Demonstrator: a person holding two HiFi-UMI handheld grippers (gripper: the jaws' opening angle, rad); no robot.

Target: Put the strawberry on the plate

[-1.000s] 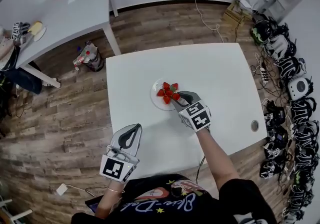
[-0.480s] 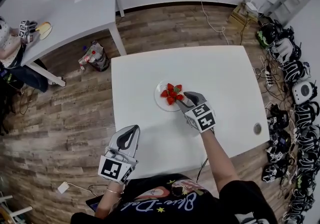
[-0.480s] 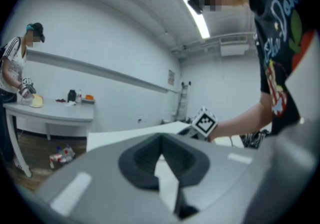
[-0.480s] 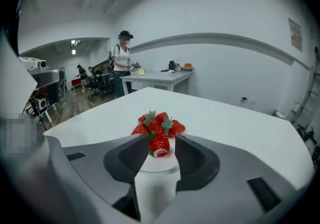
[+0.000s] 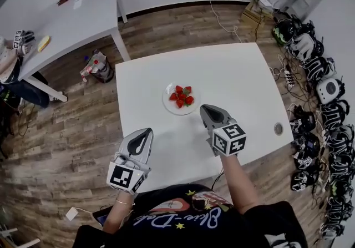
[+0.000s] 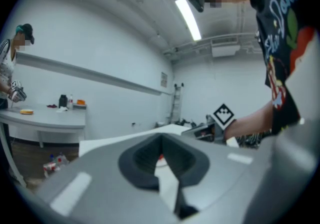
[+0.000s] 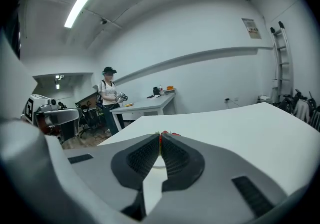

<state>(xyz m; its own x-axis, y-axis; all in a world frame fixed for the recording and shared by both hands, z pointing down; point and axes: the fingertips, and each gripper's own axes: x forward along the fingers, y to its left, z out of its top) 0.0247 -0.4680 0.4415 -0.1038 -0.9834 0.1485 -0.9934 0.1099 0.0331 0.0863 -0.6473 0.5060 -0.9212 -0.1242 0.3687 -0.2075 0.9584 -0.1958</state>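
Several red strawberries [image 5: 182, 97] lie piled on a small white plate [image 5: 169, 104] near the middle of the white table [image 5: 238, 80]. My right gripper [image 5: 205, 109] hovers just off the plate's near right side, jaws shut and empty; in the right gripper view its tips [image 7: 160, 137] meet with the strawberries [image 7: 168, 133] peeking beyond them. My left gripper [image 5: 145, 133] is at the table's near left edge, shut with nothing in it. Through its tips [image 6: 161, 143] a bit of red strawberry [image 6: 160, 157] and the plate show.
A second white table [image 5: 66, 19] with small items stands at the far left, and a person [image 7: 108, 98] works beside it. Many headsets and gear [image 5: 327, 114] line the floor along the right. A bag [image 5: 97, 66] sits on the wooden floor.
My right gripper has pulled back from over the plate toward me and its jaws have shut empty. The strawberries stay on the plate. The left gripper has barely moved.
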